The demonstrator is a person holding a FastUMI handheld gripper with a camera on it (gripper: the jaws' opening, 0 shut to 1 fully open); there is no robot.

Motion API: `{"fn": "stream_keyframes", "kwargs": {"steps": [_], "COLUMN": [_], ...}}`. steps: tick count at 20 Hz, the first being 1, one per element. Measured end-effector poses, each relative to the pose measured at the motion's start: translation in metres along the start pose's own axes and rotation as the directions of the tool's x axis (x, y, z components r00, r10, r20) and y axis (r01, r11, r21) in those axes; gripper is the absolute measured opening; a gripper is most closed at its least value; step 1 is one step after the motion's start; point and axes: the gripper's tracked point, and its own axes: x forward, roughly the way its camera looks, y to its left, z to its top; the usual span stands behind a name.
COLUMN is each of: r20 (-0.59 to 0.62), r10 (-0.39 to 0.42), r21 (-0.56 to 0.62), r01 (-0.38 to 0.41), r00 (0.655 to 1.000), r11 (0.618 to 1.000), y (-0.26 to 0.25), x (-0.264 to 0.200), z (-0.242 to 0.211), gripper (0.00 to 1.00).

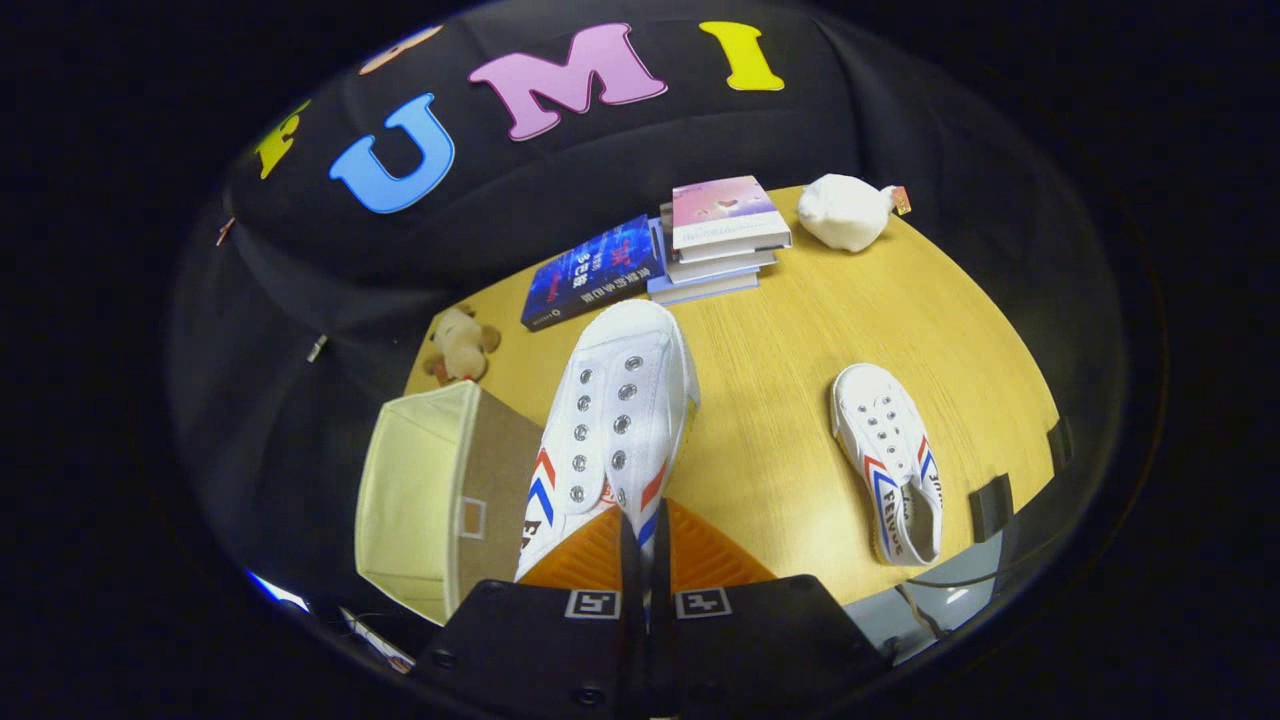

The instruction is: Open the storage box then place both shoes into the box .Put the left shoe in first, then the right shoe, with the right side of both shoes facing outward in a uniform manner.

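The shoe point(893, 462) lying apart on the worktop point(780, 380) carries the brand word "FEIYUE" in dark capitals along its side, next to red and blue chevron stripes. The shoe point(610, 420) just ahead of the fingers point(600, 548) has dark lettering low on its side too, but only a scrap of it shows and it cannot be read. The dark blue book point(590, 272) bears red and white print on its cover, too small to make out. Each finger block has a square black-and-white marker point(592, 604) stuck on it.
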Motion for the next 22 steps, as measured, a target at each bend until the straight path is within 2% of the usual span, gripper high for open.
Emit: {"fn": "stream_keyframes", "kwargs": {"steps": [6, 10, 16, 22], "r20": [0.005, -0.057, -0.180, -0.260], "r10": [0.150, 0.233, 0.235, 0.126], "r21": [0.036, 0.040, 0.007, -0.045], "r01": [-0.150, -0.230, -0.238, -0.142], "r00": [0.989, 0.971, 0.955, 0.957], "r11": [0.988, 0.972, 0.971, 0.989], "y": [0.101, 0.163, 0.216, 0.214], "x": [-0.025, -0.011, 0.041, 0.097], "z": [0.007, -0.016, -0.073, -0.110], "gripper": [0.05, 0.05, 0.05, 0.05]}}
